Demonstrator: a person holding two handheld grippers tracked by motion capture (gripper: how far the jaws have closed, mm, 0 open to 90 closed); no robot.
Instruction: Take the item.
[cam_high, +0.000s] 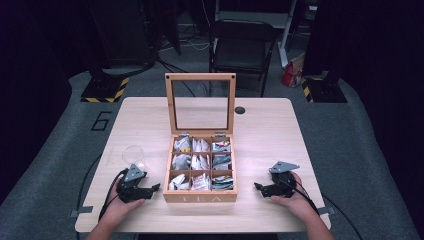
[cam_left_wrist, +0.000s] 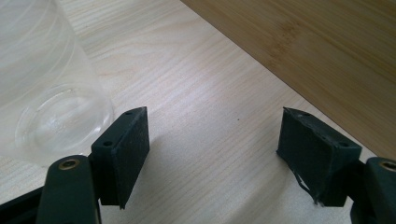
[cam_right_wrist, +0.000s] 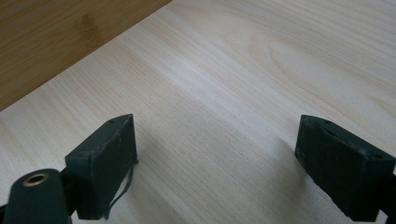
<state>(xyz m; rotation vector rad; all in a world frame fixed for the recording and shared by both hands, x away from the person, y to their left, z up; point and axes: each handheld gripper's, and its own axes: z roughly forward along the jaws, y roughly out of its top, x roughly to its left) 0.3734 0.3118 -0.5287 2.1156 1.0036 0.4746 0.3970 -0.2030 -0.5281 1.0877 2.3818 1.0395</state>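
My left gripper and right gripper rest on the table, jaws apart, empty. Tea box sits between them, lid up; clear cup is beside my left.

A square bamboo tea box with "TEA" lettered on its front wall stands in the middle of the pale wooden desk. Its glass-paned lid stands upright, hinged at the far edge. Inside, nine compartments in three rows hold paper tea sachets. Left of the box, near its front corner, stands an upright clear plastic cup, apart from the box wall.
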